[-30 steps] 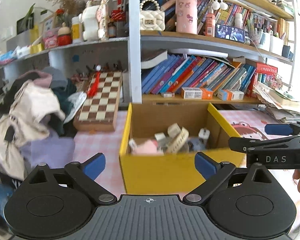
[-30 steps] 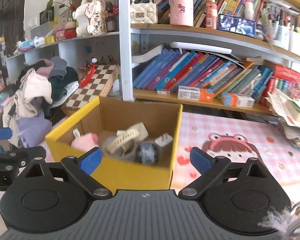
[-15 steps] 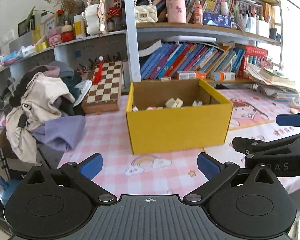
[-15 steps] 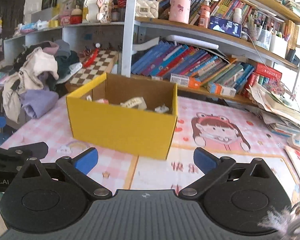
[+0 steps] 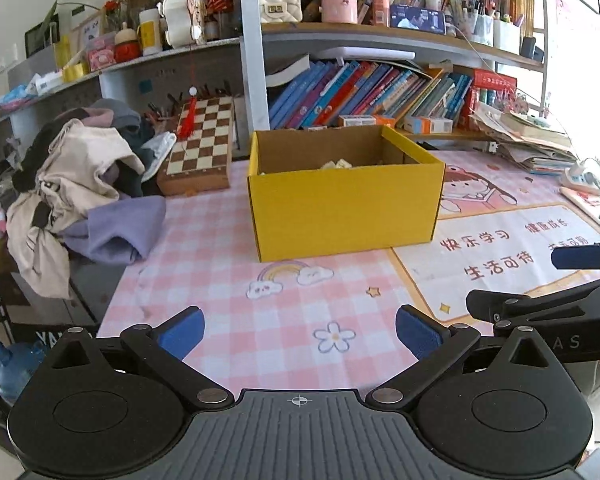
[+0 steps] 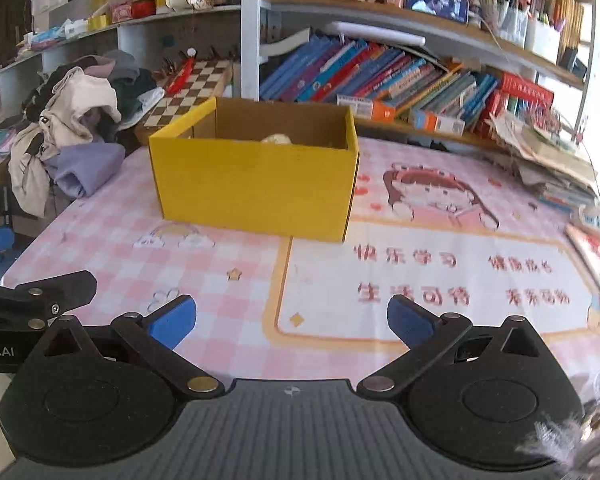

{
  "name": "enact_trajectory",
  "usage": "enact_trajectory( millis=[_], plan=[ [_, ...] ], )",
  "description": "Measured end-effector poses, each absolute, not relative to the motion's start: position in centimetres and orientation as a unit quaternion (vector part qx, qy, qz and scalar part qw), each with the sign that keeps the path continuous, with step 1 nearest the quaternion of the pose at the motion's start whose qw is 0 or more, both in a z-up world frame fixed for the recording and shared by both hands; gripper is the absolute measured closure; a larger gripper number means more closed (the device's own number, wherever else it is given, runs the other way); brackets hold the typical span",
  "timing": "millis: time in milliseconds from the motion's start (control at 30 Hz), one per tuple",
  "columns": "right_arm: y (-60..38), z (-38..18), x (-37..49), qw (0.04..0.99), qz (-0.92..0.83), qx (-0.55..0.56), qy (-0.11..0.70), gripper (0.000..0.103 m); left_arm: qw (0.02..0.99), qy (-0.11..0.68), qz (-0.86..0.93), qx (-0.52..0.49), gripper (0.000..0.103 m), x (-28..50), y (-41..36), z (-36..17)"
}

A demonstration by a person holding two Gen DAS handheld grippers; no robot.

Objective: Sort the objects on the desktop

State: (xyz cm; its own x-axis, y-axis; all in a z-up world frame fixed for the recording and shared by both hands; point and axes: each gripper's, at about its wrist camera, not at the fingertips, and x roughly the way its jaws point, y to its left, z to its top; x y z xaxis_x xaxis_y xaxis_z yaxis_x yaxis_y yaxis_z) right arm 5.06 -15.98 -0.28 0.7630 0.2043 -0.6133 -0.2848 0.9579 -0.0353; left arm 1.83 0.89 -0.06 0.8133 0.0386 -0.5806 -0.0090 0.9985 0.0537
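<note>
Both claws spread and empty, held back from the yellow box.

We hold our left claw (image 5: 300,330) and right claw (image 6: 291,319) low over the pink checked worktop (image 5: 228,248), well short of the box (image 5: 342,196), probably because sorting looks finished. Left of the box lies soft crumpled clothing (image 5: 76,184); the box itself is stiff, square-edged cardboard, pale objects (image 6: 277,139) barely showing inside.
</note>
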Motion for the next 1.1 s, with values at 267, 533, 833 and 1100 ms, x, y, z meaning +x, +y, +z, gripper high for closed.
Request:
enact_trajectory(
  millis=[267, 533, 833, 1100],
  plan=[
    [-15.3, -1.0, 4.2, 0.930, 0.135, -0.072, 0.335, 0.000, 0.945, 0.326, 0.022, 0.018, 0.000, 1.1, 1.6, -0.8],
    [-14.6, -1.2, 4.2, 0.925, 0.145, -0.077, 0.342, 0.000, 0.938, 0.345, 0.035, 0.011, 0.000, 0.6, 2.4, -1.4],
    [-14.5, -1.3, 4.0, 0.924, 0.150, -0.078, 0.344, 0.000, 0.934, 0.355, 0.041, 0.013, 0.000, 0.3, 2.5, -1.6],
    [-14.3, -1.3, 4.1, 0.922, 0.147, -0.081, 0.349, 0.000, 0.931, 0.362, 0.036, 0.019, 0.000, 0.3, 2.3, -1.7]
  ],
)
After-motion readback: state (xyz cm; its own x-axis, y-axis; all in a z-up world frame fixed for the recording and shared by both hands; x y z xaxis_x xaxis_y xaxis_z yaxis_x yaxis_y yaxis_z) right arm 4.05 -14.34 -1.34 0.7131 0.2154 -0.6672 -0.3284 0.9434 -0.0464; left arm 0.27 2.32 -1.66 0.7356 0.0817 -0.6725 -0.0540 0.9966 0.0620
